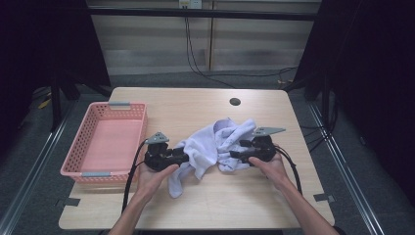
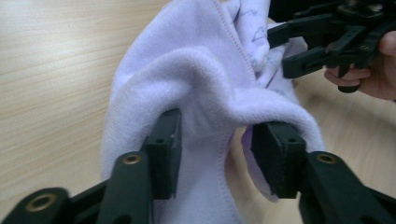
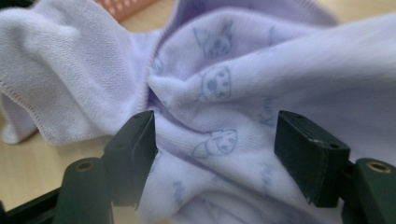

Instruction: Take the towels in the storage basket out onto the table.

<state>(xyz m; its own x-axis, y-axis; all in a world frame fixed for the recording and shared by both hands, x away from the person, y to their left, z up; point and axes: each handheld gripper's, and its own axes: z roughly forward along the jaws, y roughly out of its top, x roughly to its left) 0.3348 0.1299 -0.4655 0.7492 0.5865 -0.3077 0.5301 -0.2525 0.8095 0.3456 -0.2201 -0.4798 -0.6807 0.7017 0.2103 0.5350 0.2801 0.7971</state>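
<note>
Here, your left gripper [image 2: 212,140] has its jaws spread apart, with a raised fold of the lavender towel [image 2: 205,79] lying between them; the cloth drapes over the inner faces of both jaws, but they are not clamped on it. Your right gripper [image 3: 215,144] is likewise spread wide, its jaws set on either side of a bunched part of the towel [image 3: 243,79] that carries a faint printed animal pattern; the fabric sits between them without being pinched. In the high view, the left gripper [image 1: 183,156] meets the towel [image 1: 210,144] at its left edge and the right gripper [image 1: 234,154] meets it at its right edge, so the two tools face each other across the cloth. The towel lies crumpled near the middle of the wooden table [image 1: 195,105], with one corner trailing toward your side. A pink basket [image 1: 115,139] stands on the left part of the table, well apart from the towel. A dark round hole [image 1: 235,102] sits in the tabletop beyond the towel, near the far edge.
</note>
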